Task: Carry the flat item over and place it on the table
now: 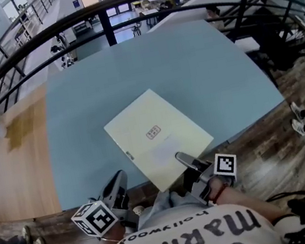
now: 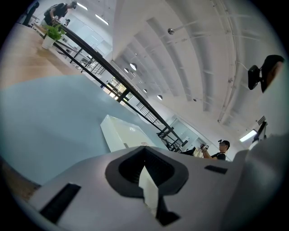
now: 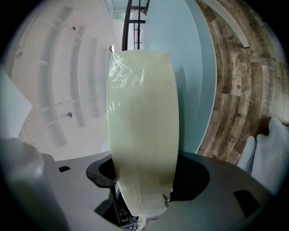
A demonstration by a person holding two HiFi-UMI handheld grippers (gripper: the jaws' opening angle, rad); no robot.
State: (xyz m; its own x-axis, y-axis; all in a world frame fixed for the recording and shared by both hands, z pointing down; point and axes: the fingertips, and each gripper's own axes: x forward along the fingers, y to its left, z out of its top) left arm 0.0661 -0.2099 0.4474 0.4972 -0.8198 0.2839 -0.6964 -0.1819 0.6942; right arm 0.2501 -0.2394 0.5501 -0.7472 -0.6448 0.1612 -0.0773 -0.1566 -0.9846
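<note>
flat item (image 1: 155,132) in right gripper (image 1: 184,159), over table (image 1: 84,130)

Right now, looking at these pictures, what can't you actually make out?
- Print on the flat item's label: too small in the head view.
- Where the item's near edge ends: head view, covered by the right gripper and the person's clothing.
- The pale sliver in the left gripper's opening: left gripper view, too close to identify.
- Most of the table: right gripper view, blocked by the item.
</note>
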